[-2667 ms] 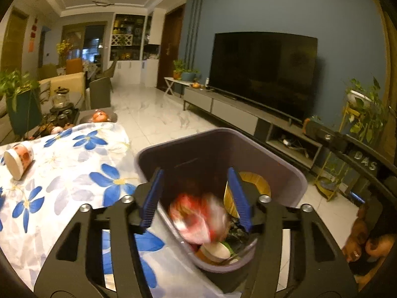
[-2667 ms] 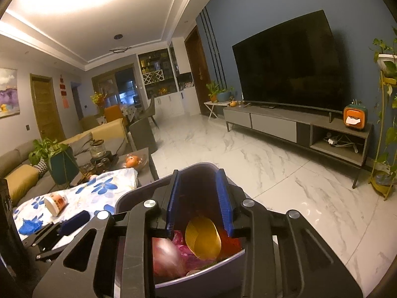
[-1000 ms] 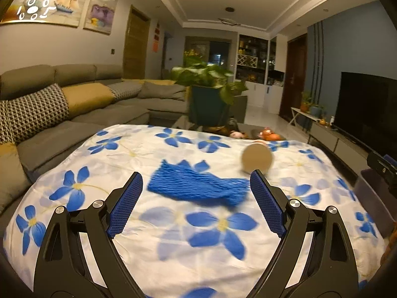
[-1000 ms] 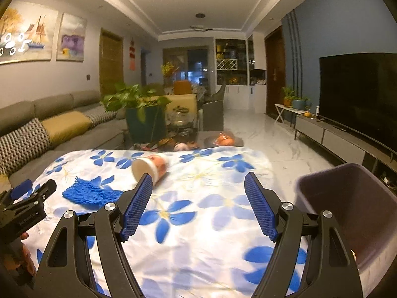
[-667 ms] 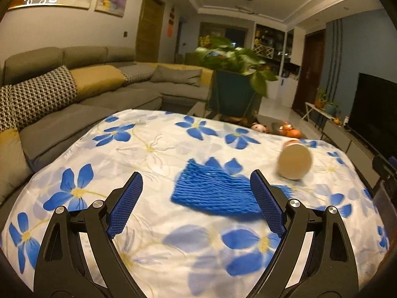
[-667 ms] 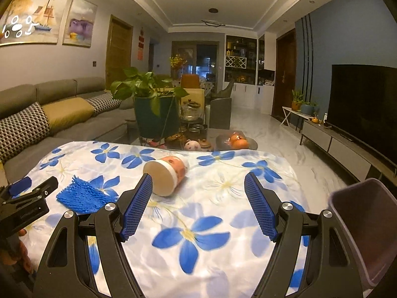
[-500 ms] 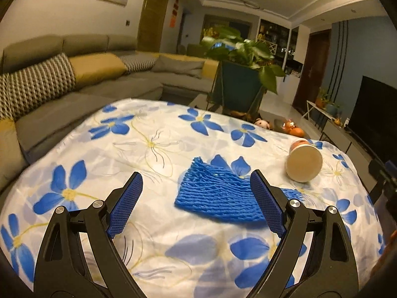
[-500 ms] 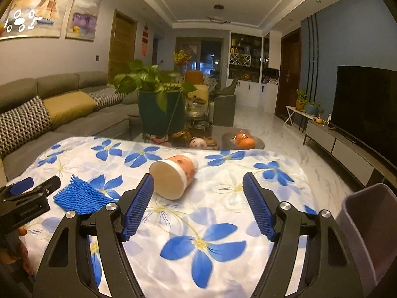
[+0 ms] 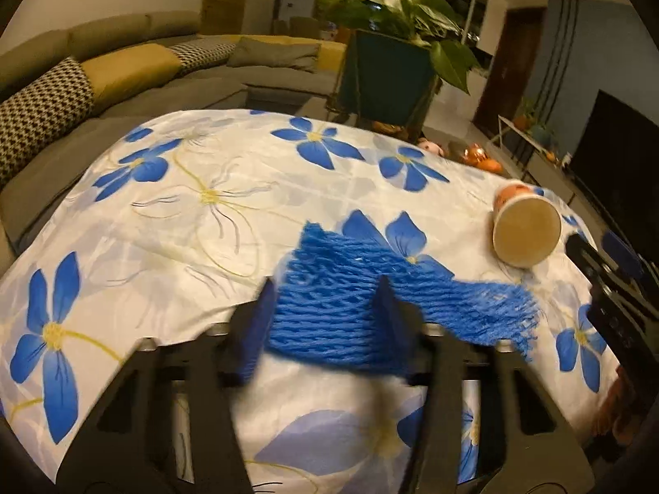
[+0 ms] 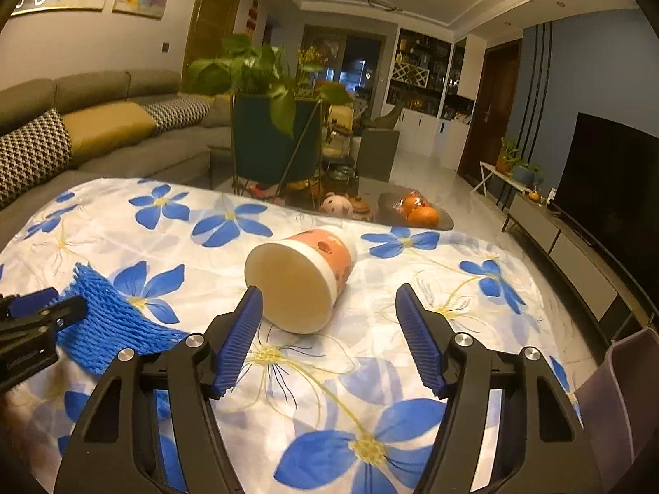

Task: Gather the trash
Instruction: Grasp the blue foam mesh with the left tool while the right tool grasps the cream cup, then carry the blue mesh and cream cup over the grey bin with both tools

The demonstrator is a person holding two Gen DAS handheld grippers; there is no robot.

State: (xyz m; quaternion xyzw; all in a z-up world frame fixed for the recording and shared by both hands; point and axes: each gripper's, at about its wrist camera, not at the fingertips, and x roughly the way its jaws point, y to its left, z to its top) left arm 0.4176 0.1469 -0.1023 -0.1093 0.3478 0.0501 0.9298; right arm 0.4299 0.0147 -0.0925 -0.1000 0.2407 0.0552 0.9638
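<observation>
Your left gripper (image 9: 325,308) is straddling the blue foam net (image 9: 370,300) near the table's (image 10: 123,226) left edge, fingers half-closed, grip unclear. Your right gripper (image 10: 329,337) is hovering wide open before the tipped paper cup (image 10: 300,280) mid-table; the bin (image 10: 618,403) is sitting at the right edge.

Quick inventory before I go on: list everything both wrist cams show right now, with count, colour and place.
Blue foam mesh sleeve: one, blue, on the tablecloth between the left fingers.
Orange-patterned paper cup: one, orange and cream, lying on its side ahead of the right gripper.
Floral tablecloth: one, white with blue flowers, covering the table.
Grey plastic bin: one, grey, at the table's right edge.
Potted plant: one, green in a dark teal pot, beyond the table.
Sofa: one, grey, left.
Television: one, black, right wall.
Left gripper: closing, blurred.
Right gripper: open, holding nothing.
</observation>
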